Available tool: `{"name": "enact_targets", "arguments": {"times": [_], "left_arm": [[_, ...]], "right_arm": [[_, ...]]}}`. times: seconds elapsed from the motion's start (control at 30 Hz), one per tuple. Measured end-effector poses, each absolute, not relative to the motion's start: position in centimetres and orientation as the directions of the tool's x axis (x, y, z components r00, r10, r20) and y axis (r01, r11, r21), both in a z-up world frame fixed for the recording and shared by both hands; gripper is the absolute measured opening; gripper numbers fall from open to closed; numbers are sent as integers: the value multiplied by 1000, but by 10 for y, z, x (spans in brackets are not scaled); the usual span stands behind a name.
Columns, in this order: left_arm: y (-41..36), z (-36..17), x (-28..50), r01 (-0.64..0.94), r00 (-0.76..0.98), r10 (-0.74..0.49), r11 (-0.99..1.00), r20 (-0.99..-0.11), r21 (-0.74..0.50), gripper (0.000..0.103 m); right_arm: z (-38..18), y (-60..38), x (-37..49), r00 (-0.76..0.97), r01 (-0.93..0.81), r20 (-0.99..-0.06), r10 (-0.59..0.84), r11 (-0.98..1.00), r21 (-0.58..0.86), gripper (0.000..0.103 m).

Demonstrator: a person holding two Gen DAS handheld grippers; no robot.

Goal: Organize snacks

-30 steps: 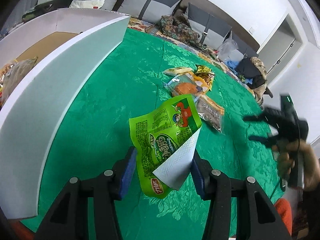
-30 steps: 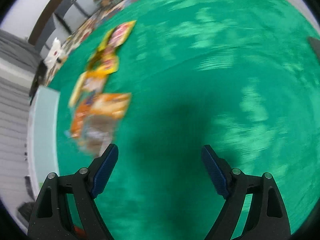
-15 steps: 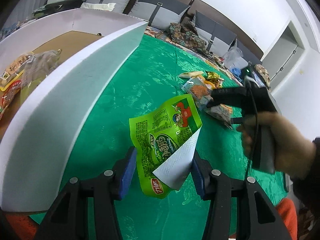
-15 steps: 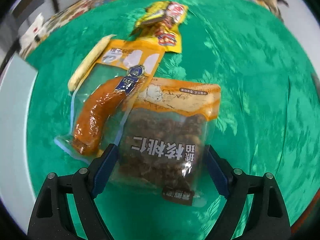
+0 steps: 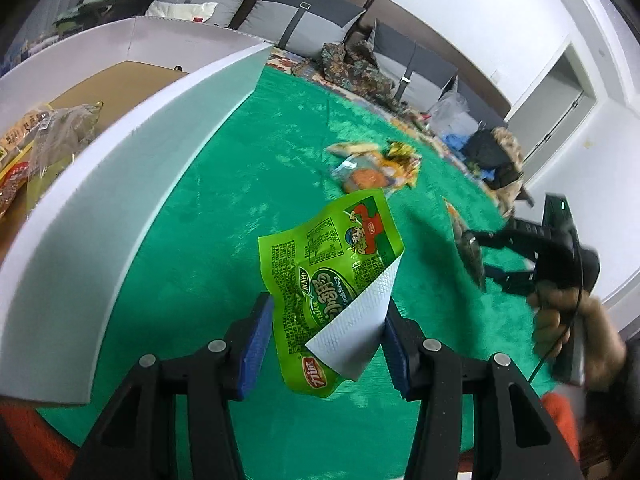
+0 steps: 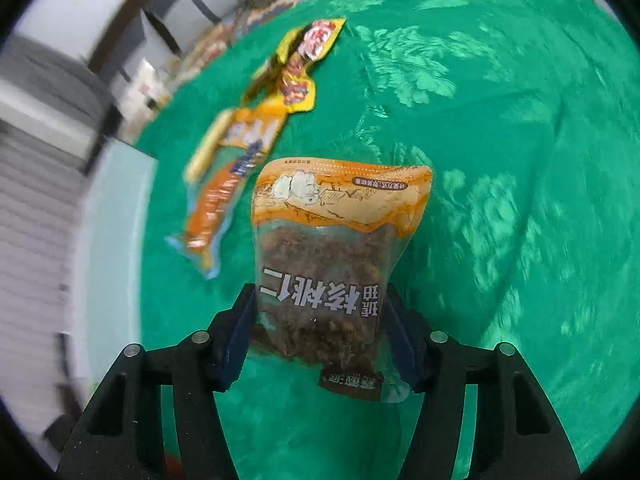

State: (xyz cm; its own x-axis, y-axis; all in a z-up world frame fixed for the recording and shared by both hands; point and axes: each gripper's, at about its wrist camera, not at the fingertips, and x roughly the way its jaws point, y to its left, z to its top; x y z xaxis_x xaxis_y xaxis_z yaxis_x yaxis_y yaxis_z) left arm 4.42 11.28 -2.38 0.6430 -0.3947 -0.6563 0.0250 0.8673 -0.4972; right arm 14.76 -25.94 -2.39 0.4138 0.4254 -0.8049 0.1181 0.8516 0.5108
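My left gripper (image 5: 326,330) is shut on a green snack bag (image 5: 324,264) and holds it above the green cloth, just right of the white box (image 5: 132,168). My right gripper (image 6: 320,332) is shut on a clear walnut bag with an orange top (image 6: 332,248), lifted off the cloth. That gripper also shows in the left wrist view (image 5: 480,256), at the right, with the walnut bag (image 5: 466,244) hanging edge-on in it. A sausage pack (image 6: 228,188), a pale stick snack (image 6: 206,150) and a yellow wrapper (image 6: 300,68) lie on the cloth beyond it.
The white box holds several snack bags (image 5: 36,140) at its left end. The green cloth (image 5: 248,184) covers the table. Sofa cushions (image 5: 288,12) and clutter stand behind the table. The remaining snacks lie together in the left wrist view (image 5: 372,168).
My right gripper closed on the walnut bag and lifted it off the cloth, drawing back to the right. My left gripper with the green bag moved closer to the white box.
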Motion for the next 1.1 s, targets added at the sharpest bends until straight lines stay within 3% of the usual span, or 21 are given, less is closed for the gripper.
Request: {"name": "enact_targets", "arguments": {"times": [0.2,0.33,0.43,0.47,0.5,0.53,0.67,0.77,0.9,0.97,1.1], "left_arm": [[164,35,36,-1,727,-395,817,-561,-577,51],[229,67,29,-93,789,-258,847,-558,-523,51],[279,69,27,-200,776,-135,873,-616,-444,52],[295,63,30,-250,748,-90,880,-657,-404,58],[307,57,30,-284,730,-59,880,-681,-380,73],[322,50,31,-330,709,-18,875,-705,-354,81],[359,32,15,-444,666,62,833,-743,-329,83],[359,31,-2,-463,694,91,815,-714,-348,85],[337,35,0,-419,729,46,819,-683,-392,85],[313,47,4,-361,753,8,841,-658,-403,87],[240,67,31,-192,786,-118,886,-606,-422,103]], "right_arm": [[42,-211,119,430,-78,-699,571,795,602,63],[100,-108,115,359,-320,-622,696,718,618,63],[129,-10,117,278,-472,-591,757,644,603,64],[134,21,112,264,-514,-597,758,634,578,68],[136,44,108,261,-544,-608,750,634,549,69],[136,69,105,252,-573,-624,740,634,520,77],[109,138,93,118,-619,-715,690,614,490,78],[99,127,91,127,-614,-689,714,602,511,78],[81,79,106,288,-576,-704,649,705,415,78],[69,37,114,396,-523,-723,567,786,330,78],[10,-69,126,559,-332,-783,274,939,91,78]]}}
